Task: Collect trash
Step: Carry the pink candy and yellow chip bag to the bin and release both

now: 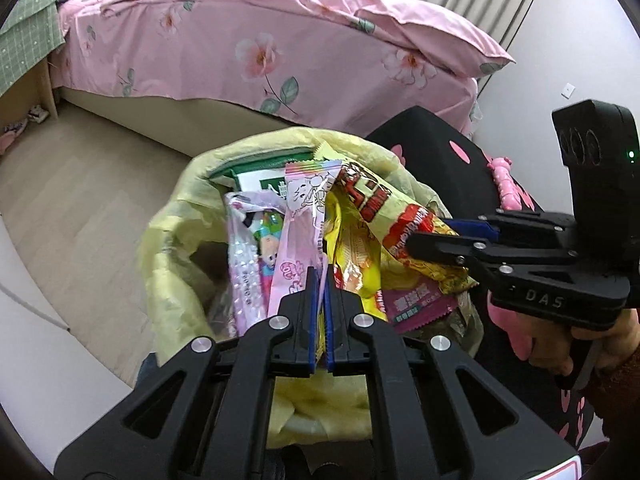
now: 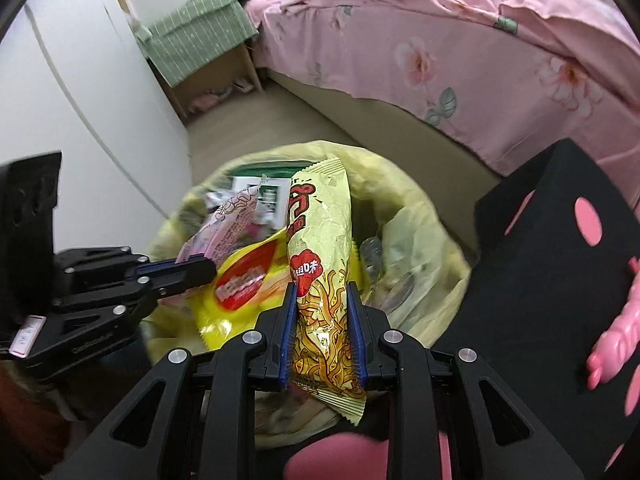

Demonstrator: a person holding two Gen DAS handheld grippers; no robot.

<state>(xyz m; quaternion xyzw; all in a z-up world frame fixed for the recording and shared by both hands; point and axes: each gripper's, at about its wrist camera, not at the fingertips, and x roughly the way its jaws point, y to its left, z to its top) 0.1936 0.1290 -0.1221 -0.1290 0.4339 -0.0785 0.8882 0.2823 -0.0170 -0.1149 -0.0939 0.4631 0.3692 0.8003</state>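
A bin lined with a pale yellow bag [image 1: 172,240] [image 2: 420,208] stands on the floor below both grippers, full of wrappers. My left gripper [image 1: 322,270] [image 2: 210,270] is shut on a thin pink sweet wrapper [image 1: 300,232] [image 2: 228,224] over the bag's mouth. A bright yellow packet [image 1: 352,268] [image 2: 244,284] lies against its pads too. My right gripper [image 2: 322,286] [image 1: 416,240] is shut on a yellow noodle-snack packet with red print [image 2: 320,240] [image 1: 384,208], held upright above the bag. Down in the bag lie a green-and-white box [image 1: 260,176] and a purple wrapper [image 1: 416,304].
A bed with a pink flowered quilt [image 1: 280,52] [image 2: 460,60] runs behind the bin. A black stool with pink dots [image 2: 560,248] [image 1: 440,148] stands right beside it, with a pink toy [image 2: 616,340] on it. A bedside cabinet under a green cloth [image 2: 200,40] is at the far left.
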